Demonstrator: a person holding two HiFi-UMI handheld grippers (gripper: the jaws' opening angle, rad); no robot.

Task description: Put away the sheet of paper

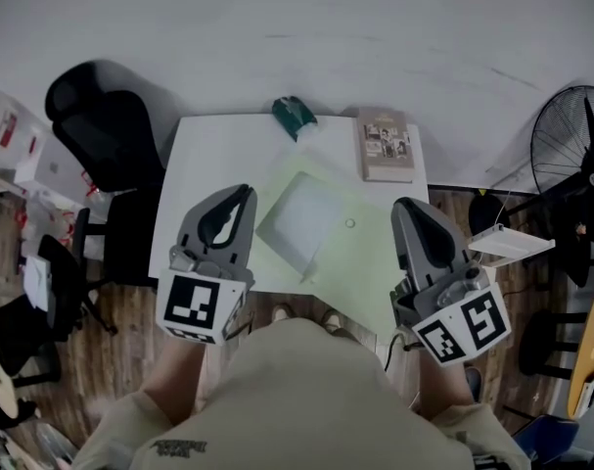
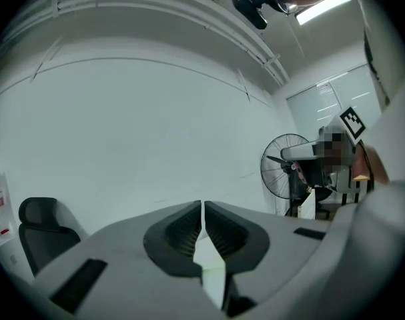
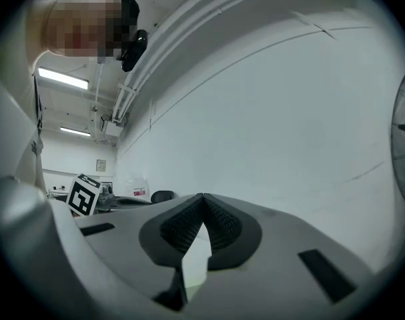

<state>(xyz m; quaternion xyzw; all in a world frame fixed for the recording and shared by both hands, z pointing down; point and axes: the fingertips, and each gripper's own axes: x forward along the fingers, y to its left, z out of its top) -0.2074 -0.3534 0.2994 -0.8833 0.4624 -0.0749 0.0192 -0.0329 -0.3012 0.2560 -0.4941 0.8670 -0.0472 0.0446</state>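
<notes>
Holding: pale green rectangular paper sheet [image 1: 341, 253], frame centre, above white table [image 1: 204, 150].
Left gripper [image 1: 245, 194]: jaws pinched on sheet.
Right gripper [image 1: 403, 207]: same.
Advice: keep both grips level and evenly taut.

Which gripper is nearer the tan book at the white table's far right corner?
Right. The right gripper hangs just nearside of the tan book; the left gripper hangs well off to its left.

table [image 1: 194, 164]: white, rectangular | wall [image 1: 297, 27]: plain white, right behind table | chair [image 1: 106, 125]: black office chair, just left of table | fan [image 1: 580, 179]: black standing fan, well right of table | floor [image 1: 130, 302]: wood planks around table | light [image 2: 322, 7]: lit ceiling strip, overhead
</notes>
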